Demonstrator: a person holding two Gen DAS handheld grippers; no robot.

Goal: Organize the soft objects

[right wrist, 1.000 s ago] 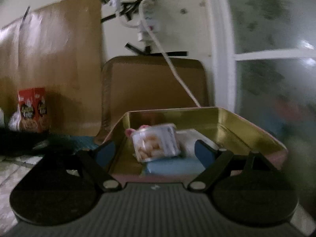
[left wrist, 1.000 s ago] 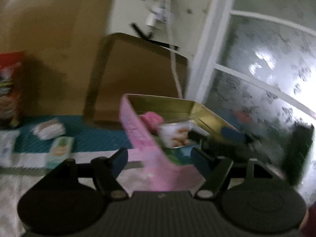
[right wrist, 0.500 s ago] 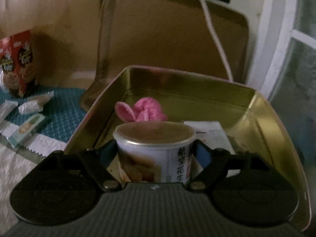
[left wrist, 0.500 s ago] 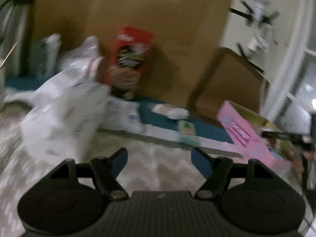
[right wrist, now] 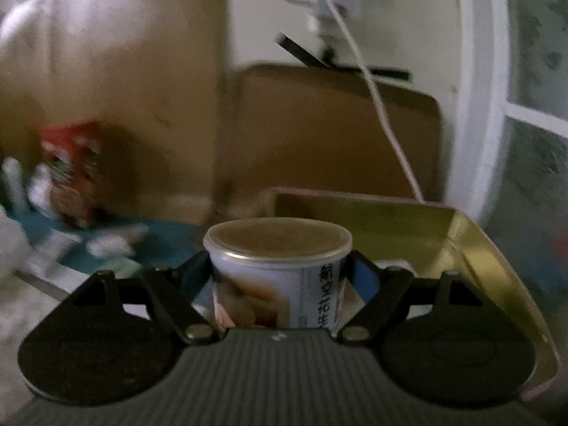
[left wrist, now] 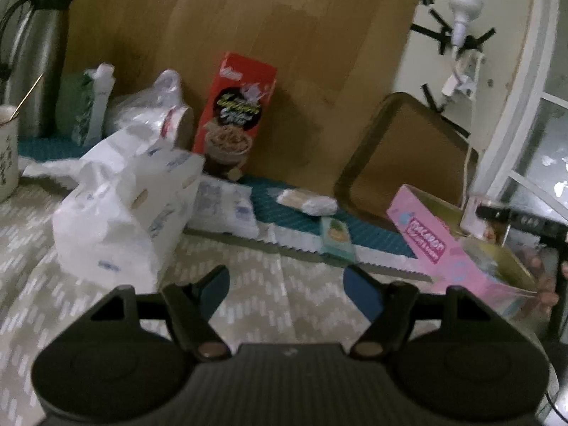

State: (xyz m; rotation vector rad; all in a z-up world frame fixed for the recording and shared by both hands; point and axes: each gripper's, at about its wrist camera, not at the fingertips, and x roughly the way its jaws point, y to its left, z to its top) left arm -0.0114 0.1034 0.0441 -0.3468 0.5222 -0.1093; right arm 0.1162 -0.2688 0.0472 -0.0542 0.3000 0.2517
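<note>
Soft packets lie scattered along the far side of the worktop, which is covered in a pale patterned cloth: a crumpled white plastic bag toward the left edge, a flat white-and-blue pack beside it, a small clear-wrapped pastry and a little green sachet on a teal ribbed mat. A red cereal box stands upright against the brown board at the back edge. Toward the right edge sits a pink rectangular tin with a gold inside. The left hand-held gripper hangs over bare cloth near the front edge, its blue-padded fingers apart with nothing between them. The right hand-held gripper has just been narrowing and is clamped on a short round white peanut can with a plastic lid, held upright above the near left corner of the tin. A steel thermos and a white mug stand at the far left corner.
</note>
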